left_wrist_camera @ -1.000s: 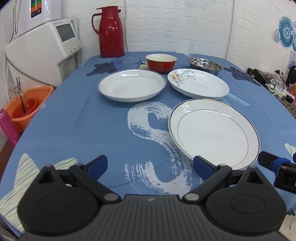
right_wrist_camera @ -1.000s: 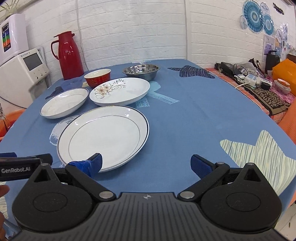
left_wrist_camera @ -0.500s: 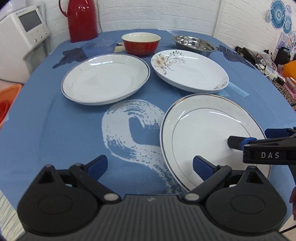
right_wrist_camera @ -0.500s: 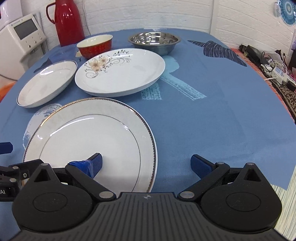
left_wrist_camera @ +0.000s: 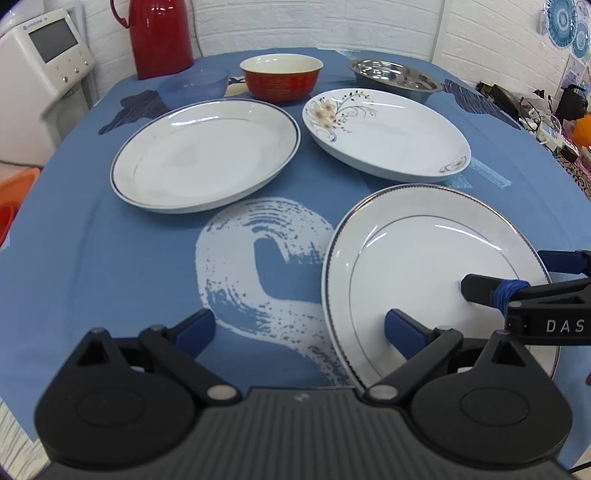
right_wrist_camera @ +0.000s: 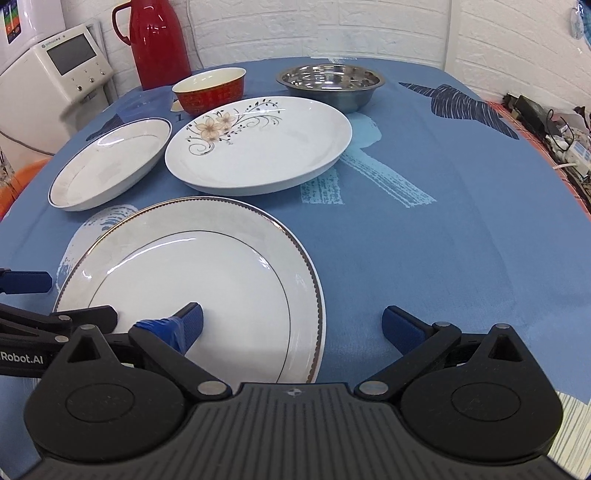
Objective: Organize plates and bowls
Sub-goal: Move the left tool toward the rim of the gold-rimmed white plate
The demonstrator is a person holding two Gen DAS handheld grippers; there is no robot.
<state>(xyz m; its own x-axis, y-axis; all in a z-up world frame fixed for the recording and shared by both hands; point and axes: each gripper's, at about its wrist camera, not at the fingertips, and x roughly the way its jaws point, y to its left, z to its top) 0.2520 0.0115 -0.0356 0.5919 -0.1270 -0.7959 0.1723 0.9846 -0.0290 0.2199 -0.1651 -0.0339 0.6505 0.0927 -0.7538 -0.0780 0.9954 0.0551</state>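
While both grippers crowd the nearest plate, nothing is lifted yet: the gold-rimmed plate (right_wrist_camera: 192, 291) lies flat on the blue tablecloth (right_wrist_camera: 424, 240), closest to the person. The left gripper (left_wrist_camera: 299, 328) is spread wide, one finger over the cloth, the other over the plate's near-left rim, so its jaws straddle that edge. The right gripper (right_wrist_camera: 291, 325) is just as wide, one taped finger over the plate's well and the other out over bare cloth, straddling the near-right edge. Neither is clamped on anything. That two-sided bracket looks like a setup for a rim pinch and lift, a sensible way to take a shallow plate lying flush.

Behind it wait the blue-rimmed plate (left_wrist_camera: 205, 155) and the flowered plate (left_wrist_camera: 388, 133), side by side and just apart. Further back stand the red bowl (left_wrist_camera: 281, 75), the steel bowl (left_wrist_camera: 395, 75) and a small blue bowl (left_wrist_camera: 194, 85), with a red thermos (left_wrist_camera: 160, 35) at the table's far end. Everything is still spread singly, so the stacking has hardly begun, I'd say.
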